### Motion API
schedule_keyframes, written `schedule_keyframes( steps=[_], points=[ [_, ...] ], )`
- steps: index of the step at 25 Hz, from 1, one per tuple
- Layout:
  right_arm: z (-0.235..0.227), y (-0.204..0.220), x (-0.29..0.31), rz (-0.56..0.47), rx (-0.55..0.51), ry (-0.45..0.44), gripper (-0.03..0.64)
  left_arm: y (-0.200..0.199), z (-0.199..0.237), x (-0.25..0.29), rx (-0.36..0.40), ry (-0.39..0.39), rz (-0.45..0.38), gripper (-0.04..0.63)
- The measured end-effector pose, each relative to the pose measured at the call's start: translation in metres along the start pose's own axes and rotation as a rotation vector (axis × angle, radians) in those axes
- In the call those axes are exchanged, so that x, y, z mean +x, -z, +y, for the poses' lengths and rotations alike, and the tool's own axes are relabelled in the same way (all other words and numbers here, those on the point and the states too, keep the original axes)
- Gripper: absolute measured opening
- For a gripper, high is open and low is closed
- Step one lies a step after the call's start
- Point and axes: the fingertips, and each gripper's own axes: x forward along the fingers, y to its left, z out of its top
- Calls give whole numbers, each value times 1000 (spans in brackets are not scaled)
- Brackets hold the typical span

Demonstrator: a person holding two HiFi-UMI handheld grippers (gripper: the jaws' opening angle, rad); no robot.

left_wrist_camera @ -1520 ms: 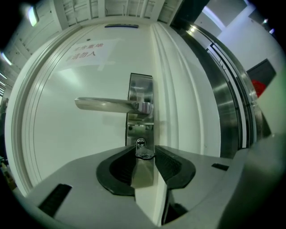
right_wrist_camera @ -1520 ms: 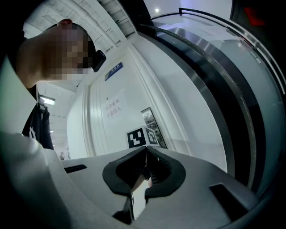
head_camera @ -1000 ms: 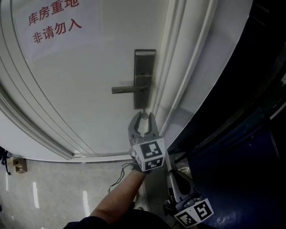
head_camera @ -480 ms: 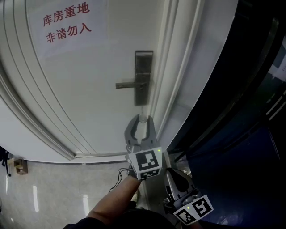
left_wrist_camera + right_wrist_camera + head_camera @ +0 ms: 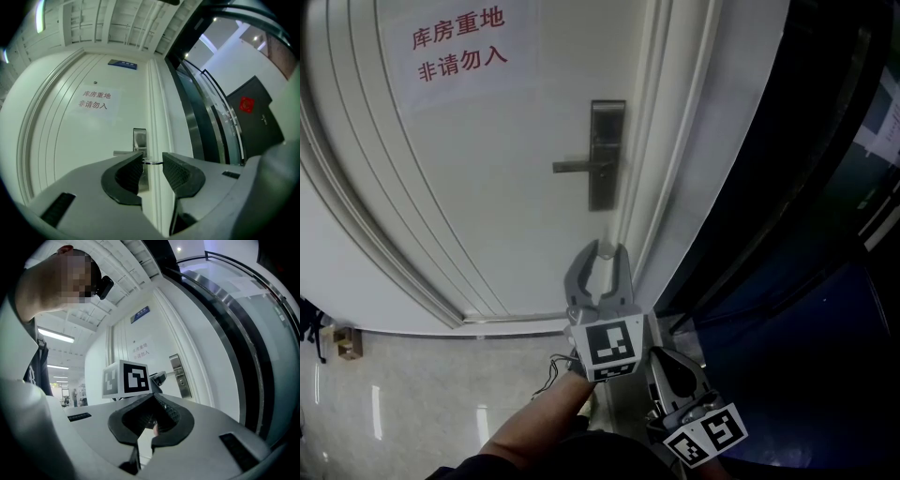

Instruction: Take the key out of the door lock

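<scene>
A white door (image 5: 487, 187) carries a grey metal lock plate (image 5: 607, 155) with a lever handle (image 5: 574, 167). My left gripper (image 5: 601, 249) hangs just below the plate, a short gap away from it, jaws pointing up at it. In the left gripper view a thin metal key (image 5: 151, 162) spans the gap between the pads, and the left gripper (image 5: 152, 165) is shut on it, with the lock plate (image 5: 139, 139) behind. My right gripper (image 5: 661, 364) hangs low beside the door frame, shut and holding nothing.
A paper sign with red characters (image 5: 459, 42) is stuck high on the door. A dark curved glass wall (image 5: 806, 234) runs along the right of the door frame. Pale floor tiles (image 5: 412, 403) lie below, with a small wooden item (image 5: 345, 342) at the left.
The gap between the left gripper's tips and the bottom of the lock plate has grown; the gripper has drawn back with the key. The right gripper has stayed put.
</scene>
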Motion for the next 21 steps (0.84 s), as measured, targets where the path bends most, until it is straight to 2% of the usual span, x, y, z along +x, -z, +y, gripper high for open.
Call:
schedule_keyframes(
  steps=[21],
  points=[
    [15,0,-10,-4,-10,-6,14,-5,1,-18,10,-5,-8,126]
  ],
)
